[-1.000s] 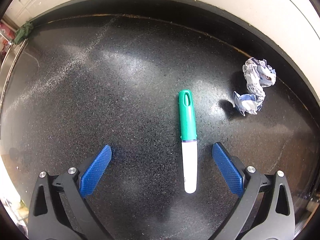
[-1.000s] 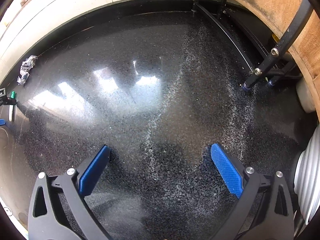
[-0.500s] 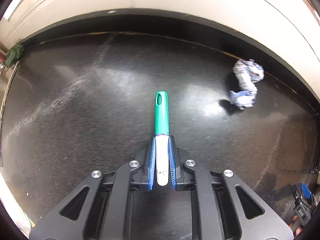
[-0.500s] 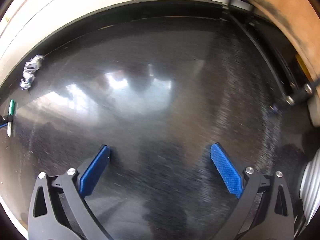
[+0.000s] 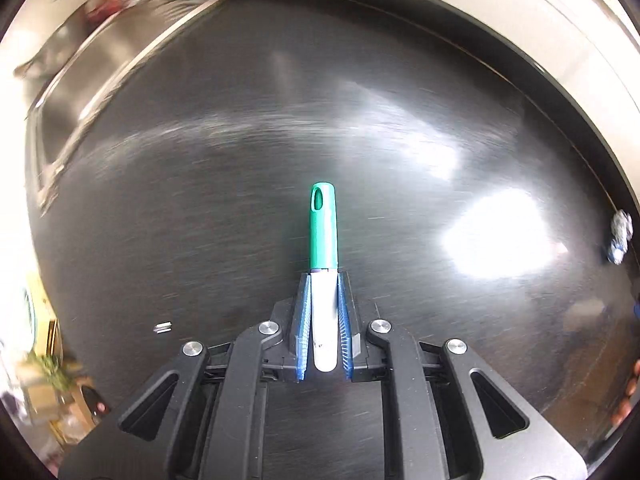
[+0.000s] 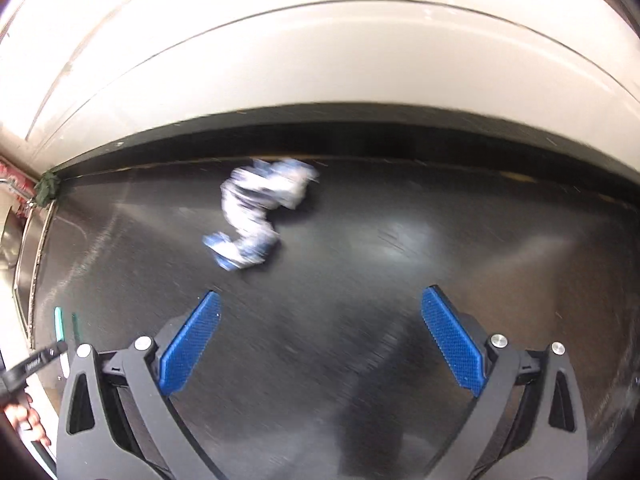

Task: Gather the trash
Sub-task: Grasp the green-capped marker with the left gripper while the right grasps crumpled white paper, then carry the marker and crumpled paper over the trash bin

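The green-capped marker (image 5: 323, 276) is already off the counter (image 5: 240, 200): the left claw (image 5: 324, 328) is closed tight on its white barrel, both blue pads pressing the sides, with the green cap sticking out ahead over the dark speckled surface. In the right wrist view the same marker shows as a thin green sliver at the far left edge (image 6: 59, 324). So one piece looks collected, though not yet dropped anywhere; no bin or bag is visible in either view.

The crumpled white-and-blue wrapper (image 6: 256, 208) lies on the counter close to the back wall, just ahead and to the left of the right claw (image 6: 320, 340), whose jaws stand wide apart with nothing between them. In the left wrist view the wrapper is a small blur at the far right edge (image 5: 620, 236). That piece is left to pick up, and the right claw seems lined up for it.

A steel sink (image 5: 80, 92) sits at the far left of the counter.

There are faint dark marks on the marker barrel and print on the wrapper, but both are too small or blurred to read.
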